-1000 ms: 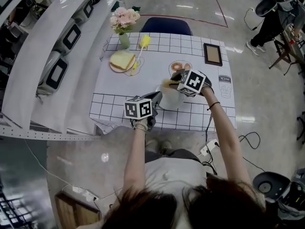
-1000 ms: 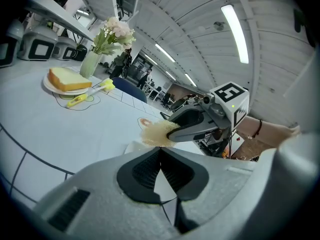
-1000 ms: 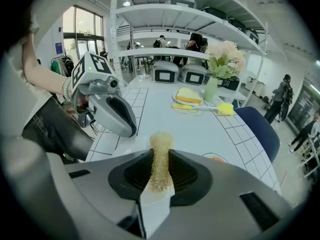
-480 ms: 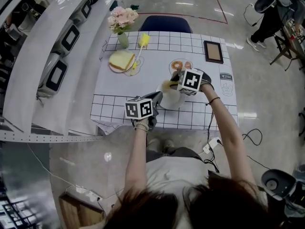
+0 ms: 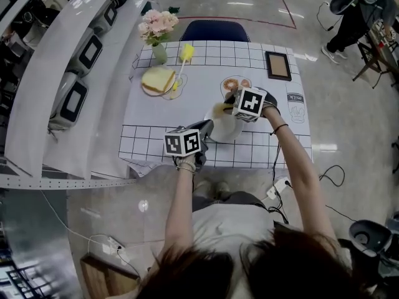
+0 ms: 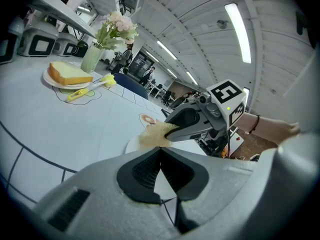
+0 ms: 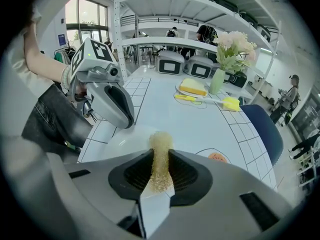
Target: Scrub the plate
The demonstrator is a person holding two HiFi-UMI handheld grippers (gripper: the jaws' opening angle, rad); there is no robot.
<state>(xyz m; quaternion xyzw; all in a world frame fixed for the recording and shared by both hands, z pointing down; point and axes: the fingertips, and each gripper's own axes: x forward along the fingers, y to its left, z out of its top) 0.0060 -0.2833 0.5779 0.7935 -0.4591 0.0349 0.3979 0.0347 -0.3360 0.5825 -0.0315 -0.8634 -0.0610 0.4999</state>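
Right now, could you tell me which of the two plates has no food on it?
The near plate, where the right gripper holds a yellow sponge; the far plate by the flowers carries bread.

The left hand-held gripper (image 5: 206, 127) and the right hand-held gripper (image 5: 228, 102) share a pale grey moulded shell, black ribbed pads (image 7: 187, 171) and a white cube (image 5: 184, 142) printed with black square markers, with a small green light (image 6: 228, 108) on one face; the person wears a light short-sleeved top (image 5: 227, 226) and dark grey trousers (image 5: 234, 199); a beaded bracelet (image 5: 184, 166) circles the left wrist, a thin dark band (image 5: 278, 128) the right; the hair (image 5: 187, 276) is dark.
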